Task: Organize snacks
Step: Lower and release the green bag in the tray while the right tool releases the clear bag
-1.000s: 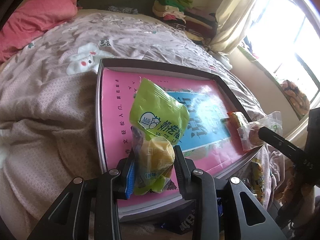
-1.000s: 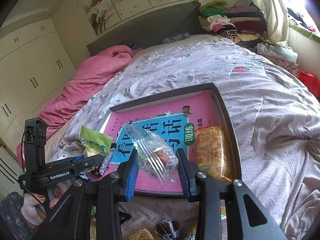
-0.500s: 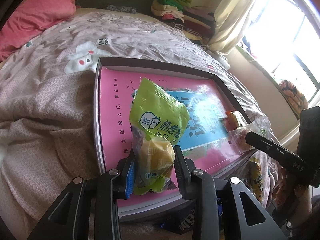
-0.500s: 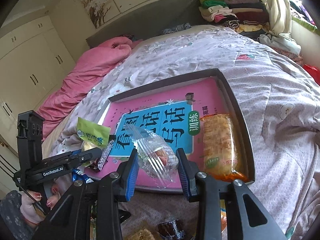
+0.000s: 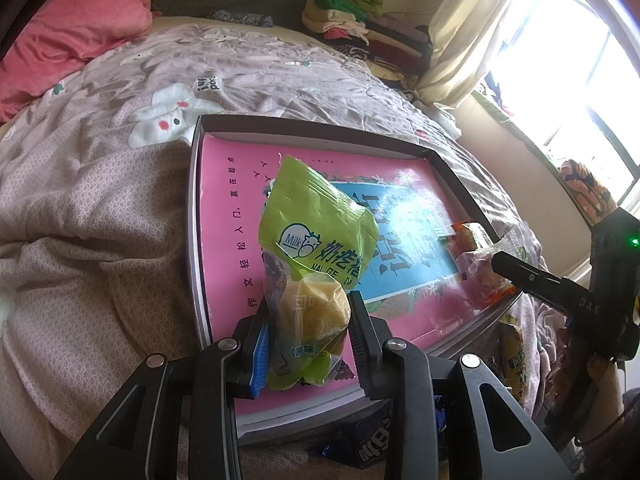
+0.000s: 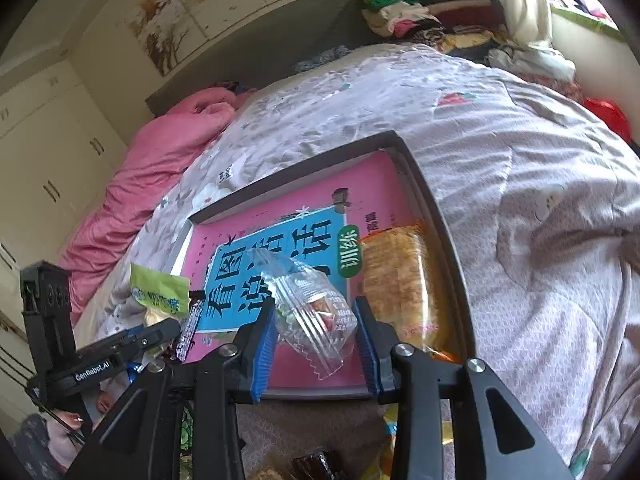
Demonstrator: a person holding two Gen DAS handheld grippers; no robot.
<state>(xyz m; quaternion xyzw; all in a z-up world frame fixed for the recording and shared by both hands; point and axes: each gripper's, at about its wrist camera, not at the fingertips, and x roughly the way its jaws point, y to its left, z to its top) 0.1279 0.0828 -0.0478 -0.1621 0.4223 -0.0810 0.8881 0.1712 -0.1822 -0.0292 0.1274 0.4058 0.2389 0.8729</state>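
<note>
Fingers of our left gripper are clamped on a green milk-snack packet, which stands up between them over the near edge of the tray; that hand has not shifted over the last second. Fingers of our right gripper are closed on a clear-wrapped snack, and this hand has come forward and lower with a slight roll, so the tray's near rim now lies right under the packet instead of ahead of it. Just beyond and to the right of those fingers an orange cracker packet already lies along the tray's right wall, on the pink-and-blue sheet. We judge the clear snack is close to being set down beside it, with the green packet to follow. More packets wait on the bed below the fingers.
</note>
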